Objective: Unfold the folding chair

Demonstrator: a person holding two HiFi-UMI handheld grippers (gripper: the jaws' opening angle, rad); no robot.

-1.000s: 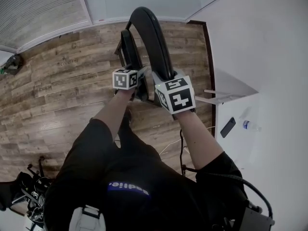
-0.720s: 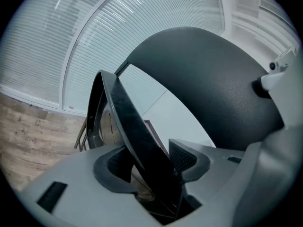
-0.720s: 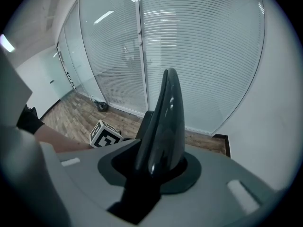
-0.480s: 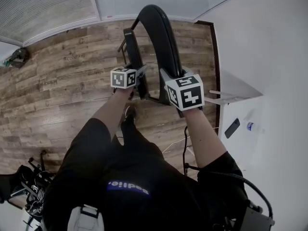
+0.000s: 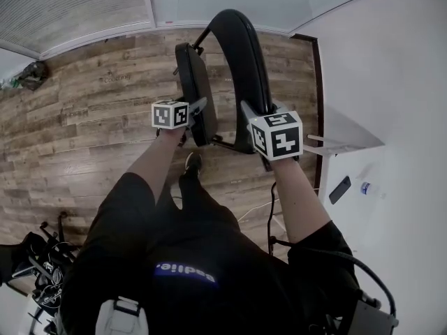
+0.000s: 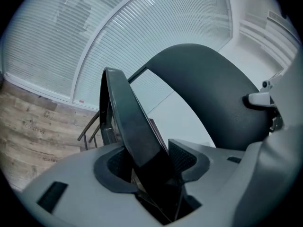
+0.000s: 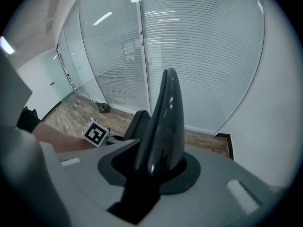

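Chair (image 5: 237, 33): black, on the wood floor in front of the person, close to the corner where the glass wall meets the white wall.
Back (image 7: 163, 126): a curved glossy shell, standing on edge and arching away from the person.
Seat (image 6: 128, 122): a dark panel, steeply tilted, just left of the back in the head view with a gap between the two; thin frame bars show behind it.
Left gripper (image 6: 150, 160): its jaws have just been closing and stand fairly wide, pressed on the near edge of the seat.
Right gripper (image 7: 154, 167): jaws narrow, clamped on the near rim of the back.
Person: dark clothes, both forearms stretched out to the chair, one shoe (image 5: 193, 162) on the floor below the seat.
Floor (image 5: 91, 117): brown wood planks of mixed tone, running across the head view.
Cable (image 5: 255, 211): thin and pale, loose on the planks by the right arm.
Glass wall (image 7: 199, 46): tall panes with pale horizontal blinds, behind the chair.
Bundle (image 5: 31, 72): dark, on the floor at the foot of the glass, well left of the chair.
White wall (image 5: 391, 61): plain, right of the chair, with a dark strip (image 5: 318, 82) along its foot.
Table (image 5: 349, 215): white, at the person's right.
Phone (image 5: 340, 189): dark, flat on the table.
Bottle (image 5: 368, 188): small and clear, lying near the phone.
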